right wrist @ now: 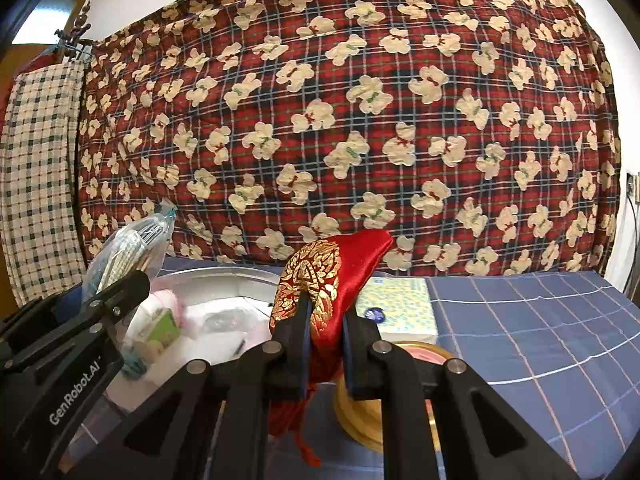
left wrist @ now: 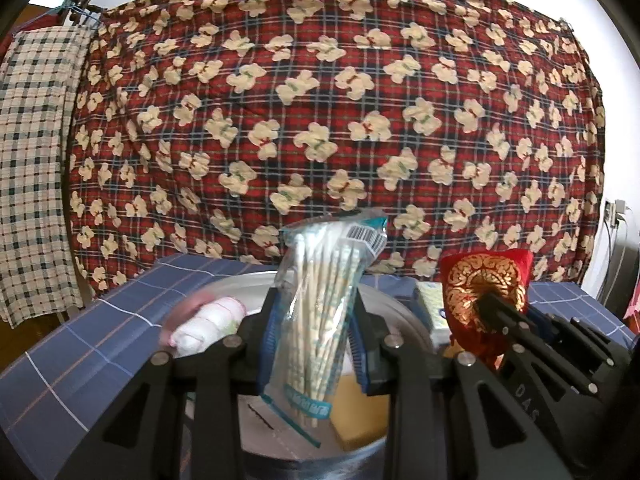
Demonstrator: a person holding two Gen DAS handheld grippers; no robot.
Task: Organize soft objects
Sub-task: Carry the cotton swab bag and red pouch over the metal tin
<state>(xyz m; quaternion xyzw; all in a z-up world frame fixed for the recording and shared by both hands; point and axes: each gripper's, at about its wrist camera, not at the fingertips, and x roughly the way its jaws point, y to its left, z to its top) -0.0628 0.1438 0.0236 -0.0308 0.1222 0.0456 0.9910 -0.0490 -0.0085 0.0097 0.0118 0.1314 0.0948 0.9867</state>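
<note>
L gripper (left wrist: pixel 312 344) clamped on clear plastic bag of cotton swabs (left wrist: pixel 320 312), long axis toward 12 o'clock, over round silver metal basin (left wrist: pixel 404 312). R gripper (right wrist: pixel 325 344) clamped on red-gold satin drawstring pouch (right wrist: pixel 332 276); basin at its 10 o'clock, so L is nearer.

Clear cotton swab bag (left wrist: pixel 320 312) upright above silver basin (left wrist: pixel 396 304); red-gold satin pouch (right wrist: pixel 328 280) lifted just right of basin; rolled white cloth (left wrist: pixel 208 328) inside.

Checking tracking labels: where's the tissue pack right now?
In the right wrist view, the tissue pack lies flat on the blue checked cloth, just right of the red pouch held in the right hand-held gripper.
</note>
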